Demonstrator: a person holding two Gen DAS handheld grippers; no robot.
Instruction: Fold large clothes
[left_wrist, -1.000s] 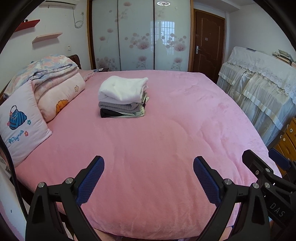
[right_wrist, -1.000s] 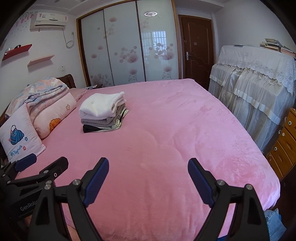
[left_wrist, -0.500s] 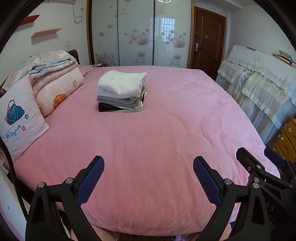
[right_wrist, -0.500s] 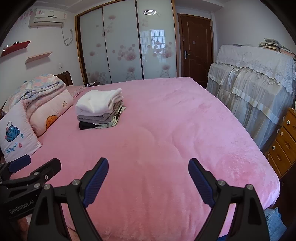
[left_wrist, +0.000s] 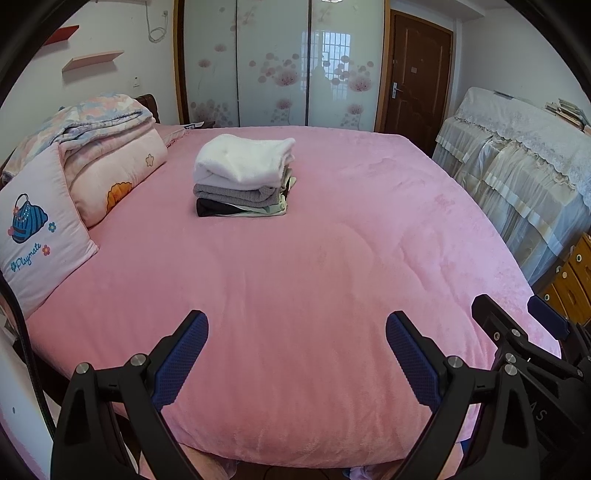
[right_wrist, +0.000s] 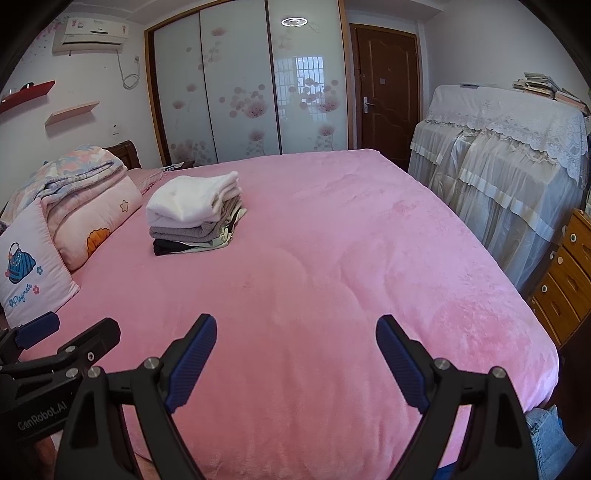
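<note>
Both claws — left gripper (left_wrist: 297, 350), right gripper (right_wrist: 295, 354) — are being held wide open, empty; folded stack (left_wrist: 243, 177) at 11 o'clock is best being approached low, squarely.

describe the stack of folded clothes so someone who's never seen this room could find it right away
Start at the big bed with the pink blanket. The stack of folded clothes sits alone on its far half, toward the pillows at the left. Unlike that floral bedding, it is a small neat pile: fluffy white piece on top, grey beneath, black at the bottom.
</note>
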